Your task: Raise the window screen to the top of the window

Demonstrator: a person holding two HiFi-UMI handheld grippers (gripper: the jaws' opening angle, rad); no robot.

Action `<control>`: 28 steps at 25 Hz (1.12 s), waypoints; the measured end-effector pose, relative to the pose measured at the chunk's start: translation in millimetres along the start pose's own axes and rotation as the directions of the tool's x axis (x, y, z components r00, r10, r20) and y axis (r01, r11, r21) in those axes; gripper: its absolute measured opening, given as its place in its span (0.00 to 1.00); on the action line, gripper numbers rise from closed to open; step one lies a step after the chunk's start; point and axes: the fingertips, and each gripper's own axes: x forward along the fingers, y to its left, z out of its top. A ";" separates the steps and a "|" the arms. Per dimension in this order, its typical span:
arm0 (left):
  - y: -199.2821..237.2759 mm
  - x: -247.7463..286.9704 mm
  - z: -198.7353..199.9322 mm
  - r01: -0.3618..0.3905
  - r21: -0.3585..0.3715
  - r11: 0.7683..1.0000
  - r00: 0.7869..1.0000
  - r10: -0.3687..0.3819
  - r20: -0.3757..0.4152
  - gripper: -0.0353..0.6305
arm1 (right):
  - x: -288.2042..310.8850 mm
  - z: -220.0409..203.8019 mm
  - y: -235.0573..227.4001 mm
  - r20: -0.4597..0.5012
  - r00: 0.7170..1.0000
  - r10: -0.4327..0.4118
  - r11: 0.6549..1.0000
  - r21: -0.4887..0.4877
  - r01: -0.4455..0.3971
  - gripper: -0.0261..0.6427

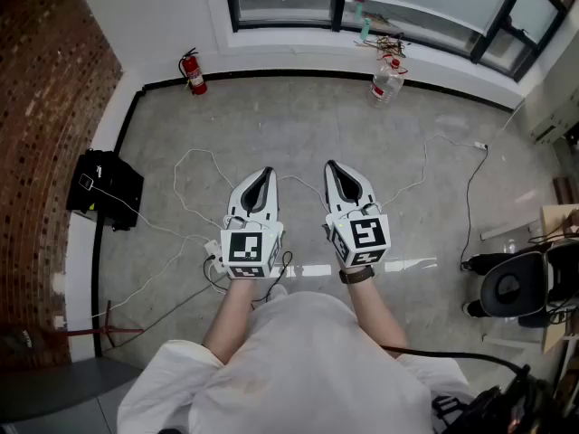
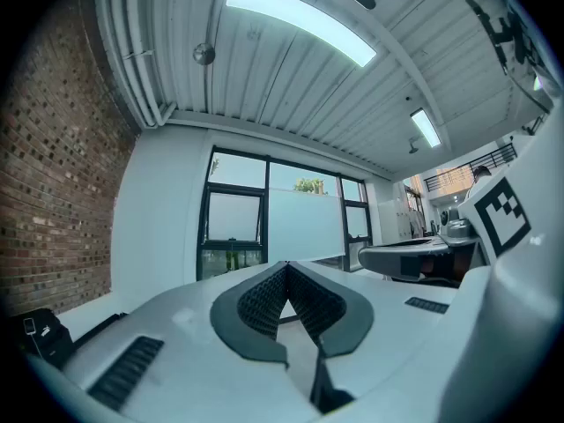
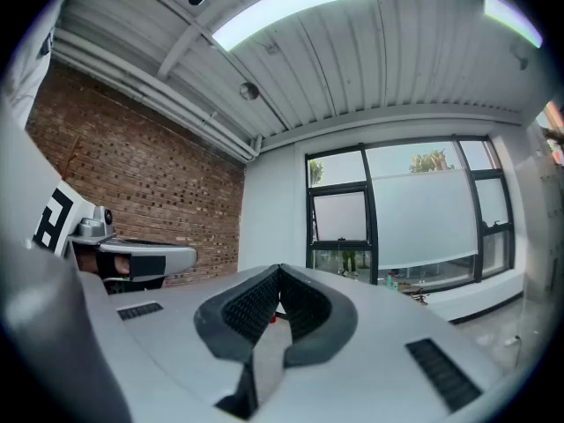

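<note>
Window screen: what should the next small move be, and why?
Probably walk toward the window. The left tool and right tool are both shut, empty and held level, and the window screen hangs across the room, with bare floor between, likely out of reach from here.

A pale window screen (image 3: 427, 218) hangs lowered across the black-framed window (image 3: 339, 214).

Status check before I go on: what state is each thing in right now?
left gripper, shut, holding nothing.
right gripper, shut, holding nothing.
window screen, partway down, clear glass above it.
fire extinguisher, upright by the wall.
bottle, standing on the floor.
ceiling light, on.
</note>
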 end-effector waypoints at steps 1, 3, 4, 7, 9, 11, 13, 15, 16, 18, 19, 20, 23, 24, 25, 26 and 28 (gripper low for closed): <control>2.8 0.2 -0.2 -0.004 -0.004 1.000 1.000 0.004 -0.002 0.06 | 2.2 -0.2 1.4 -0.005 1.000 0.002 1.000 -0.004 -0.002 0.04; 8.6 0.7 0.6 -0.010 -0.011 1.000 1.000 0.009 -0.005 0.06 | 7.2 0.8 4.2 -0.010 1.000 0.004 1.000 -0.009 -0.005 0.04; 11.8 1.0 1.6 -0.011 -0.014 1.000 1.000 0.011 -0.004 0.06 | 10.0 2.3 5.6 -0.007 1.000 0.004 1.000 -0.008 -0.005 0.04; 23.7 -0.8 -0.8 -0.015 -0.028 1.000 1.000 0.015 -0.008 0.06 | 17.6 5.1 12.8 0.009 1.000 -0.001 1.000 -0.002 0.001 0.04; 34.9 -4.3 -9.7 -0.018 -0.041 0.999 1.000 0.017 -0.012 0.06 | 23.2 -1.2 21.8 -0.002 1.000 -0.002 1.000 -0.002 0.002 0.04; 46.8 -5.5 -17.3 -0.016 -0.057 0.998 1.000 0.015 -0.016 0.06 | 29.6 -7.5 30.5 -0.018 1.000 -0.005 1.000 -0.001 0.005 0.04; 55.0 -4.0 -21.3 -0.008 -0.072 0.997 1.000 0.007 -0.020 0.06 | 33.0 -11.0 36.3 -0.031 0.999 -0.011 1.000 -0.003 0.011 0.04; 60.1 1.4 -23.2 0.001 -0.081 0.997 1.000 -0.003 -0.021 0.06 | 36.9 -13.7 38.9 -0.040 0.999 -0.016 1.000 -0.009 0.015 0.04; 61.5 5.4 -24.6 0.006 -0.085 0.996 1.000 -0.008 -0.022 0.06 | 39.9 -16.2 38.6 -0.047 0.999 -0.017 1.000 -0.010 0.016 0.04; 59.9 14.5 -31.3 0.019 -0.093 0.996 0.999 -0.021 -0.028 0.06 | 45.9 -25.4 33.8 -0.067 0.998 -0.019 1.000 -0.003 0.018 0.04; 56.9 19.8 -36.4 0.025 -0.096 0.995 0.999 -0.029 -0.035 0.06 | 48.4 -31.3 29.1 -0.078 0.997 -0.019 1.000 0.004 0.020 0.04; 53.2 25.8 -42.0 0.031 -0.098 0.995 0.998 -0.035 -0.043 0.06 | 50.8 -37.1 23.0 -0.087 0.996 -0.020 1.000 0.012 0.021 0.04; 42.9 48.8 -55.0 0.053 -0.109 0.993 0.996 -0.060 -0.067 0.06 | 63.0 -49.7 0.4 -0.094 0.995 -0.013 0.999 0.035 0.017 0.04; 40.5 58.8 -56.4 0.068 -0.122 0.990 0.994 -0.078 -0.073 0.06 | 70.4 -51.1 -7.1 -0.088 0.996 -0.003 0.999 0.039 0.006 0.04; 40.0 69.9 -55.5 0.082 -0.138 0.987 0.993 -0.093 -0.076 0.06 | 80.1 -50.5 -13.7 -0.077 0.997 0.013 0.999 0.040 -0.010 0.04; 42.0 81.6 -52.3 0.089 -0.153 0.984 0.992 -0.101 -0.073 0.06 | 92.2 -47.9 -20.0 -0.061 0.998 0.032 0.999 0.038 -0.029 0.04; 50.5 105.7 -41.6 0.092 -0.171 0.981 0.993 -0.102 -0.053 0.06 | 121.7 -38.5 -33.7 -0.013 0.998 0.067 0.997 0.039 -0.067 0.04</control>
